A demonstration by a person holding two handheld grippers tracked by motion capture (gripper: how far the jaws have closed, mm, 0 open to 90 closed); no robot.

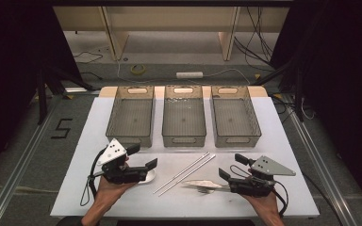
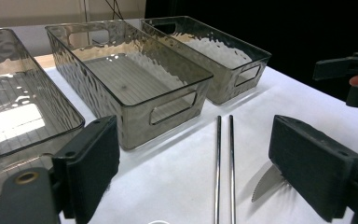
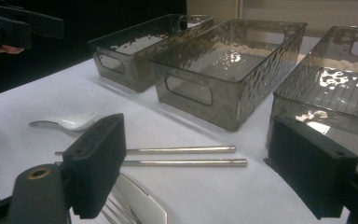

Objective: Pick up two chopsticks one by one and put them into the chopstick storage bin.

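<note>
A pair of metal chopsticks (image 1: 185, 167) lies slantwise at the table's front middle. Just to their right rest a knife and fork (image 1: 205, 185). A white spoon (image 1: 147, 177) lies to their left. My left gripper (image 1: 141, 157) hovers over the spoon, open, nothing between its jaws. My right gripper (image 1: 232, 166) is open too, right beside the knife and fork. In the left gripper view the chopsticks (image 2: 223, 168) and the knife's tip (image 2: 265, 182) lie ahead between the spread jaws. The right gripper view shows the chopsticks (image 3: 182, 156), the spoon (image 3: 70, 122) and the knife and fork (image 3: 135, 205).
Three translucent grey bins stand side by side at the back of the white table (image 1: 287, 141): left bin (image 1: 128, 139), middle bin (image 1: 184, 140), right bin (image 1: 235, 140). All look empty. Dark curtains flank the table, and cables lie on the floor beyond.
</note>
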